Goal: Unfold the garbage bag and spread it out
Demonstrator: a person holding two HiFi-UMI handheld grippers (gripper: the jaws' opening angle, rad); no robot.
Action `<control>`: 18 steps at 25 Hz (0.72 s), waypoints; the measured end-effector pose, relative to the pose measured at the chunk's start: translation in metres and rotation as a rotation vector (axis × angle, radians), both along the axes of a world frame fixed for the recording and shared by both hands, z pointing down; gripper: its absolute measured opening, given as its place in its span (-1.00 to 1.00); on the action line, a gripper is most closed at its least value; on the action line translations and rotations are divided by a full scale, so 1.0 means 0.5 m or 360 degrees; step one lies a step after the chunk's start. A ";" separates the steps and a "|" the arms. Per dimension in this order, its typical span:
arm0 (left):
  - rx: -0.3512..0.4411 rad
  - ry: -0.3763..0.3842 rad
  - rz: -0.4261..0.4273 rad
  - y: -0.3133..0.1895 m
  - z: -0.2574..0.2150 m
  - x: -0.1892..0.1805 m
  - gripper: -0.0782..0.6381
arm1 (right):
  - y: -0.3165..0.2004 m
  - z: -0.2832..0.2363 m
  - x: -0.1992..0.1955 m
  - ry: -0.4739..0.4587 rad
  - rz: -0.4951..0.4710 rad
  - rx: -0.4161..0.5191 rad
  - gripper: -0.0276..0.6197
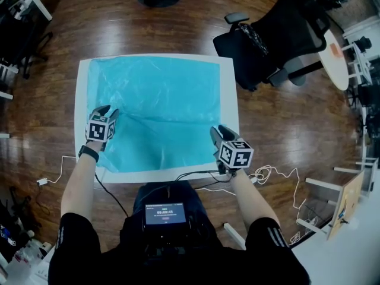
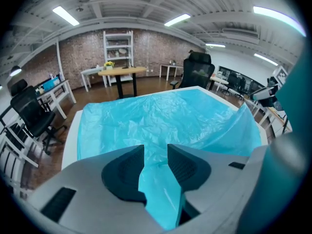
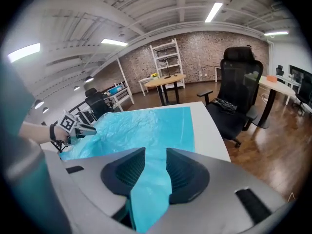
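Two hand-held grippers each have a near corner of a thin turquoise garbage bag (image 1: 160, 100) in the downward head view. The bag is opened out over most of a white table (image 1: 229, 88). Its far edge lies close to the far rim, and its near edge lies just inside the rim nearest the person. The left gripper (image 1: 107, 111) is at the near left corner and the right gripper (image 1: 216, 130) at the near right corner. Each gripper view shows the jaws closed on a bunched strip of the film, which fills the narrow gap between the pads and trails down out of sight. The near corners are lifted off the table, a long crease runs from the left gripper toward the middle, and the near edge puckers at its centre. The spreading looks nearly done, with only this near strip left to flatten. The film is slick and very light, so a hard outward pull could draw it out of one pair of jaws, and that corner would then fall back over the sheet. Pulling the two corners apart too strongly could stretch or tear the plastic at the pinch points. An uneven tug would probably drag the whole bag sideways or toward the near rim, where it could slide off. Lowering the raised edge quickly may trap air and leave a bubble or a new fold. Loose cables (image 1: 268, 173) lie on the floor near the right hand and could snag a wide sweep.
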State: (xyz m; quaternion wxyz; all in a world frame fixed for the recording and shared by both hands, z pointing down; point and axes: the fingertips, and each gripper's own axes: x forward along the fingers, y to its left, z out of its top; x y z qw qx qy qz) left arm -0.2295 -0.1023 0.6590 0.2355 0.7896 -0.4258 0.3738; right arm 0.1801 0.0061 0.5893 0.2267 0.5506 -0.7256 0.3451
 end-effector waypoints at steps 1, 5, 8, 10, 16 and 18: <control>-0.0007 0.0005 0.0010 0.013 0.000 0.004 -0.33 | -0.022 -0.004 -0.003 0.0010 -0.0017 0.0019 -0.41; -0.0035 0.0041 0.0027 0.060 0.003 0.015 -0.33 | -0.096 -0.004 -0.024 0.0025 -0.0093 0.0039 -0.41; -0.0083 0.0067 -0.0001 0.093 0.011 0.009 -0.33 | -0.134 0.021 -0.038 0.0029 -0.0158 -0.0041 -0.41; -0.0120 0.0042 0.0005 0.117 0.021 -0.001 -0.33 | -0.154 0.046 -0.048 0.0038 -0.0213 -0.0118 -0.41; -0.0268 -0.0030 -0.0017 0.192 0.053 -0.045 -0.33 | -0.184 0.156 -0.048 0.0121 -0.0303 -0.0397 -0.41; -0.0309 -0.0036 -0.0024 0.211 0.067 -0.052 -0.33 | -0.187 0.184 -0.045 0.0139 -0.0300 -0.0470 -0.41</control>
